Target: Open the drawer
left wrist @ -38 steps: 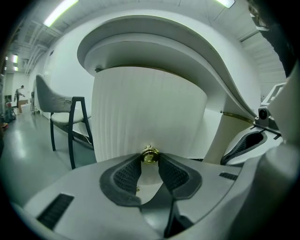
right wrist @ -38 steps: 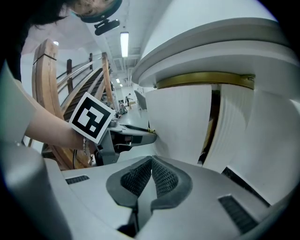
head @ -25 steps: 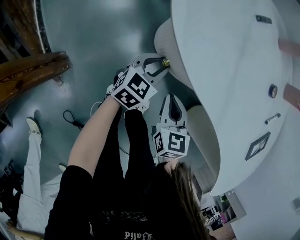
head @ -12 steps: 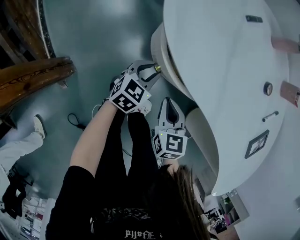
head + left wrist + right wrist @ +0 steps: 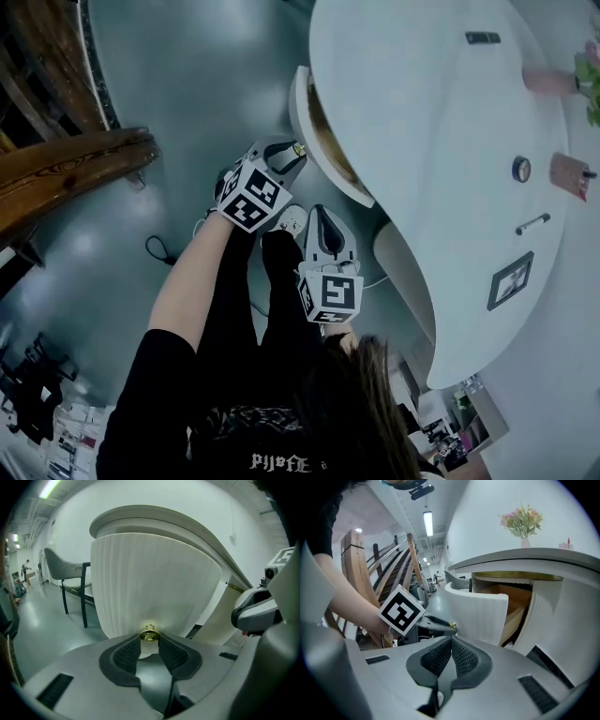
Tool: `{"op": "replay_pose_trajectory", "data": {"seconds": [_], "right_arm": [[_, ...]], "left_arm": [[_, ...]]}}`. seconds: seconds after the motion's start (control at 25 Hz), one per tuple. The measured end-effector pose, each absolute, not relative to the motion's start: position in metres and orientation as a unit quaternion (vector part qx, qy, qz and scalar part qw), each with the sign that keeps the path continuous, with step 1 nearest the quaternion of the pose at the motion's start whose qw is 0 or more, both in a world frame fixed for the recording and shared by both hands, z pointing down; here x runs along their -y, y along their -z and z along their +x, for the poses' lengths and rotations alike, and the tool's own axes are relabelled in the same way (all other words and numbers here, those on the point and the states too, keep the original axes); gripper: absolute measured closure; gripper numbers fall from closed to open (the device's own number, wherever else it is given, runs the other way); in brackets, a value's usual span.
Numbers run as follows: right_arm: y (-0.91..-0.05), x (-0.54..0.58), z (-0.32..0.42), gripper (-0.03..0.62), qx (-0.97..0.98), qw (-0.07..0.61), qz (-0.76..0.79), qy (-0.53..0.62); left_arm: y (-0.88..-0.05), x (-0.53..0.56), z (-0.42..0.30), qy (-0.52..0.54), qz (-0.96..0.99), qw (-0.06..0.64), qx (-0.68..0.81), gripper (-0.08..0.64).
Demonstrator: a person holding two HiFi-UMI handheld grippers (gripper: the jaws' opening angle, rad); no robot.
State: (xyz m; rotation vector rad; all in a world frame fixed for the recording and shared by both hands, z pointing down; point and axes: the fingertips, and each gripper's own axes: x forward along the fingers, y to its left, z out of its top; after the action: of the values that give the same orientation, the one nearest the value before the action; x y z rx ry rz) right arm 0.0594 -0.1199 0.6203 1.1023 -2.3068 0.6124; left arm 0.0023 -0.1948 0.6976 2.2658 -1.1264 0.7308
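While the left gripper (image 5: 289,157) clamps the knob (image 5: 149,636) of the open drawer (image 5: 154,583), the right gripper (image 5: 451,644) hangs closed beside it

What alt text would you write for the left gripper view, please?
The left gripper pinches a small brass knob in its tongs, on the white, ribbed, curved drawer front below the white tabletop. A grey chair stands on the floor behind, at the left.
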Motion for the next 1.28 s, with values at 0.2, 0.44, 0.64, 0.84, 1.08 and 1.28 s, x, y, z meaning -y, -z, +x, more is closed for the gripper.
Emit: {"op": "replay_pose_trajectory", "data": {"seconds": [0.2,0.44,0.64,0.84,1.08,1.28], "right_arm": [[-0.606,0.119,0.061,0.566,0.847,0.251,0.408,-0.231],[-0.59,0.115,0.062,0.566,0.843,0.249,0.416,-0.235],[-0.583,0.111,0.065,0.566,0.84,0.252,0.419,-0.236],[-0.581,0.105,0.065,0.566,0.835,0.255,0.425,-0.239],[-0.579,0.094,0.064,0.566,0.828,0.259,0.431,-0.246],[-0.58,0.084,0.067,0.566,0.821,0.266,0.437,-0.252]], "left_arm": [[-0.696,0.188,0.0,-0.277,0.827,0.266,0.41,0.431],[-0.694,0.179,-0.007,-0.29,0.816,0.286,0.41,0.431],[-0.693,0.172,-0.009,-0.302,0.812,0.293,0.405,0.431],[-0.692,0.164,-0.016,-0.314,0.808,0.295,0.402,0.431],[-0.692,0.152,-0.023,-0.32,0.806,0.301,0.396,0.431],[-0.69,0.147,-0.028,-0.323,0.805,0.299,0.397,0.431]]}}
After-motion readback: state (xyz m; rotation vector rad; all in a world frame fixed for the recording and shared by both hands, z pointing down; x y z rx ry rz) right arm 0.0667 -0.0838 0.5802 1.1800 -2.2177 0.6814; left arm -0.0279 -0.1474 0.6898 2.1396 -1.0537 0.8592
